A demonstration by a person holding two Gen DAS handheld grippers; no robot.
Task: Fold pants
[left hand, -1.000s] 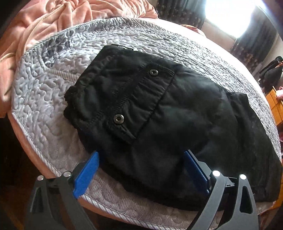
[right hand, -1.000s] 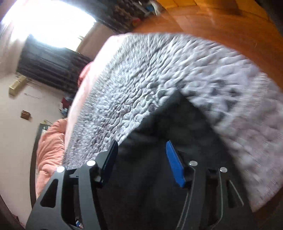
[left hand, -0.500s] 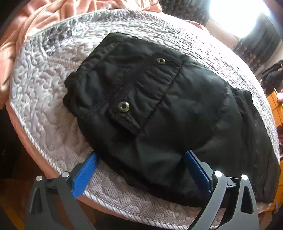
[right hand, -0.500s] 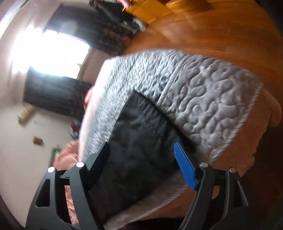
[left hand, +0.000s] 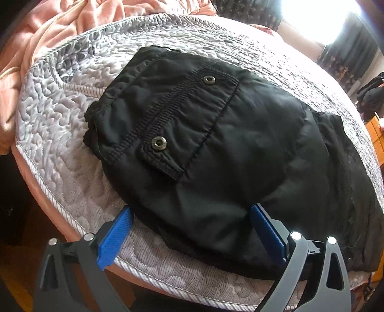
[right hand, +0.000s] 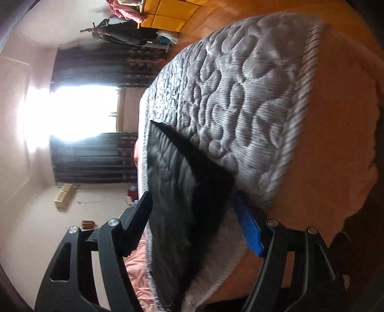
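The black pants (left hand: 216,153) lie folded in a compact stack on the grey quilted mat (left hand: 55,124), pocket flap with two metal snaps facing up. My left gripper (left hand: 189,228) is open, its blue pads either side of the stack's near edge, just above the mat. In the right wrist view, rolled sideways, the pants (right hand: 177,192) show edge-on at the mat's corner (right hand: 240,100). My right gripper (right hand: 194,218) is open with the pants' corner between its fingers, holding nothing.
A pink blanket (left hand: 60,26) is bunched at the far left of the bed. The mat's near edge (left hand: 168,278) drops off to a wooden floor (right hand: 216,14). Dark curtains and a bright window (right hand: 79,112) stand beyond the bed.
The right gripper has pulled back from over the pants and rolled sideways, now low at the mat's corner. The left gripper has shifted only slightly. The pants lie unchanged.
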